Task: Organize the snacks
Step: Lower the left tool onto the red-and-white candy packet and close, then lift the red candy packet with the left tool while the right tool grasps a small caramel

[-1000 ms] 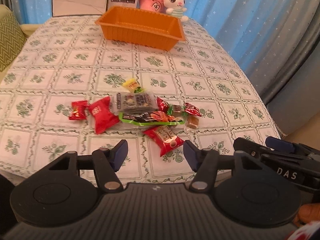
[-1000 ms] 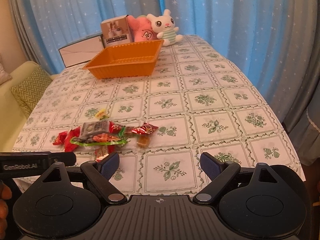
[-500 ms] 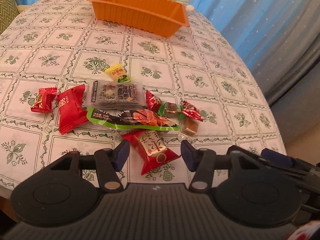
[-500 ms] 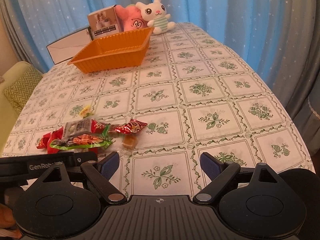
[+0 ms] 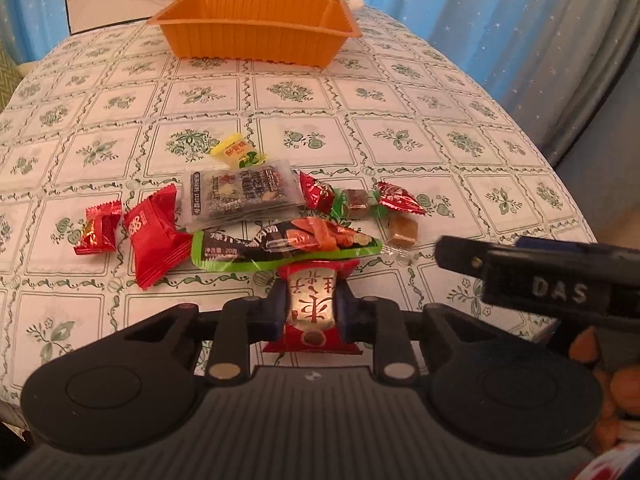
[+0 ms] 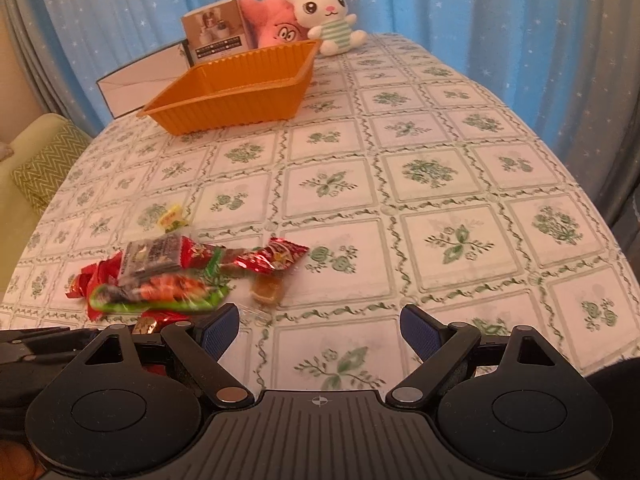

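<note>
The left claw (image 5: 311, 307), wide apart a second ago, is closing on the red candy (image 5: 312, 304) at the pile's six o'clock edge; the right claw (image 6: 319, 330) hangs released. The orange tray (image 5: 256, 42) waits at twelve o'clock across the bench (image 5: 400, 120).

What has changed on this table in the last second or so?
The left gripper came down onto the pile, and its jaws, wide apart before, are closing on the red and white candy packet nearest the camera. The right gripper also dropped closer to the table, jaws open with nothing between them. The other snacks, the orange tray and the plush toys have not moved.
</note>
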`<state>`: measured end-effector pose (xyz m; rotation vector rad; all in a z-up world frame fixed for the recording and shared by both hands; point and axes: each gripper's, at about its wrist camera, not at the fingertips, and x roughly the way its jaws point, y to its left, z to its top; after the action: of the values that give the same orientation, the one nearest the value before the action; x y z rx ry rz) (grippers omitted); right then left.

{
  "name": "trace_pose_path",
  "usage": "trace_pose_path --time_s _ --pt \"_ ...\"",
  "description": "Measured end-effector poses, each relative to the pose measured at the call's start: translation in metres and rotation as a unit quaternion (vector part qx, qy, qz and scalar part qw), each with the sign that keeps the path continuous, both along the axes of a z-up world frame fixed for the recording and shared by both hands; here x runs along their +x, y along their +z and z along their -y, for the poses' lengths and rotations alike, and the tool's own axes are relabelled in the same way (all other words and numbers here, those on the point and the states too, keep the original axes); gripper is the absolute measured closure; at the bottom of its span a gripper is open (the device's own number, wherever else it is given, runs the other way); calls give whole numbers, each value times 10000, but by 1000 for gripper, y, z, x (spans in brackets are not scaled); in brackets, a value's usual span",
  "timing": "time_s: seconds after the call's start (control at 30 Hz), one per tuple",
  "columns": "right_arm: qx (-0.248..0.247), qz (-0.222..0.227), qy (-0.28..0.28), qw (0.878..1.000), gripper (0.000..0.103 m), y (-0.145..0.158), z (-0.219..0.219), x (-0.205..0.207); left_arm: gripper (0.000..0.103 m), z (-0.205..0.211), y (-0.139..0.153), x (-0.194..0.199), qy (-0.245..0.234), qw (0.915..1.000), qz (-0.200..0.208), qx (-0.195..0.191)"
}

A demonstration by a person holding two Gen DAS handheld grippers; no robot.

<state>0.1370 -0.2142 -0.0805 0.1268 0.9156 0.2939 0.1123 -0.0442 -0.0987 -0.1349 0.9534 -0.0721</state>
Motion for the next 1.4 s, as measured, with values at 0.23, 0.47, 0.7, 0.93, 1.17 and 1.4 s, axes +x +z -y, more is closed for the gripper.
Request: trace_pose_path --time_s 0.23,0.47,0.7,0.93,1.17,1.4 --pt "197 -98 237 9995 48 -13 -17 17 81 -8 17 -9 -292 9993 198 101" --pt "176 -90 324 9993 61 -21 -33 25 82 -15 27 -24 -347 9990 287 -53" --pt "-346 143 420 9984 79 -23 -47 24 82 -29 31 -28 -143 9991 388 -91" --pt "-618 193 444 9969 82 -20 -39 8 82 -37 36 -28 -59 9987 491 -121" --pt "-511 461 249 9973 82 4 -24 -10 82 -38 45 -26 -7 9979 639 -143" --pt "-254 718 231 9968 82 35 -22 -8 82 -40 65 -16 34 9962 864 -135"
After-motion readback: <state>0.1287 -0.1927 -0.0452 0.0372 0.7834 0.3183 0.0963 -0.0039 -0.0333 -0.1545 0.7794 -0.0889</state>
